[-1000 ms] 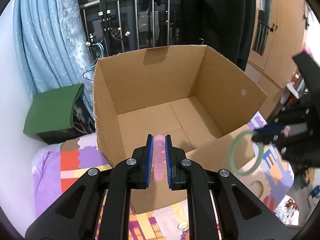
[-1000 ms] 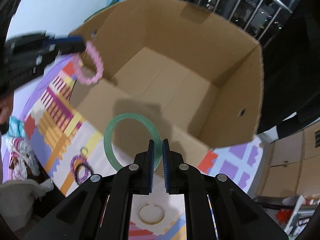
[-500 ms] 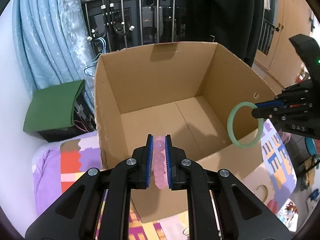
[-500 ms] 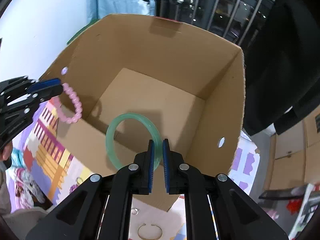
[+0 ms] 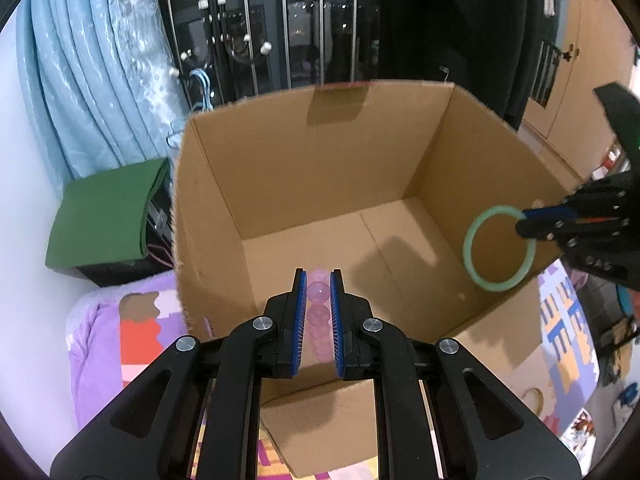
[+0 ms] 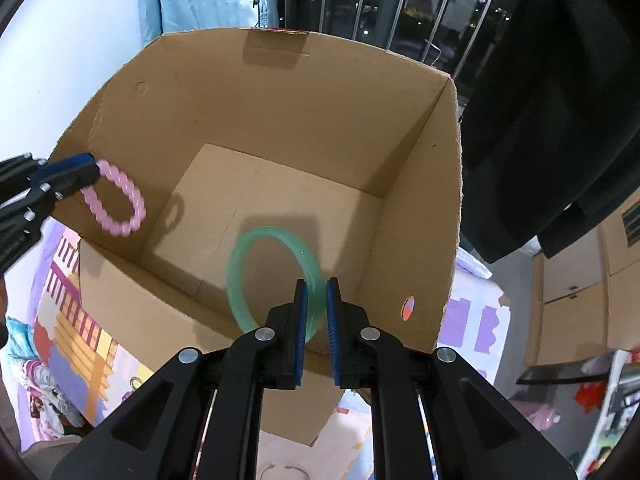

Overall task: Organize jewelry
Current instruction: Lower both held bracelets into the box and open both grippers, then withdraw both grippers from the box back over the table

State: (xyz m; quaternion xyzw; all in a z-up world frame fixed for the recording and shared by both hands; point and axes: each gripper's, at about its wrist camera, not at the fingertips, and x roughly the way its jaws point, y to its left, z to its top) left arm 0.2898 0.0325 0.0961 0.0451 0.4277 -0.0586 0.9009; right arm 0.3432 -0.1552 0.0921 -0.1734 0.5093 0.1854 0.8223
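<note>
The left gripper (image 5: 319, 280) pinches a pink bead bracelet (image 6: 116, 200) whose translucent round beads are mostly hidden between its blue ribbed pads in its own view, the loop showing whole only from the right wrist camera. The right gripper (image 6: 316, 286) clamps a smooth, glassy green bangle (image 6: 274, 280) by its rim, its lower arc cut off behind the fingers. Both pieces hang over the open, plain corrugated cardboard box (image 5: 320, 152), beyond which a pale blue curtain (image 5: 92, 72) and metal railing (image 5: 280, 20) blur into darkness.
</note>
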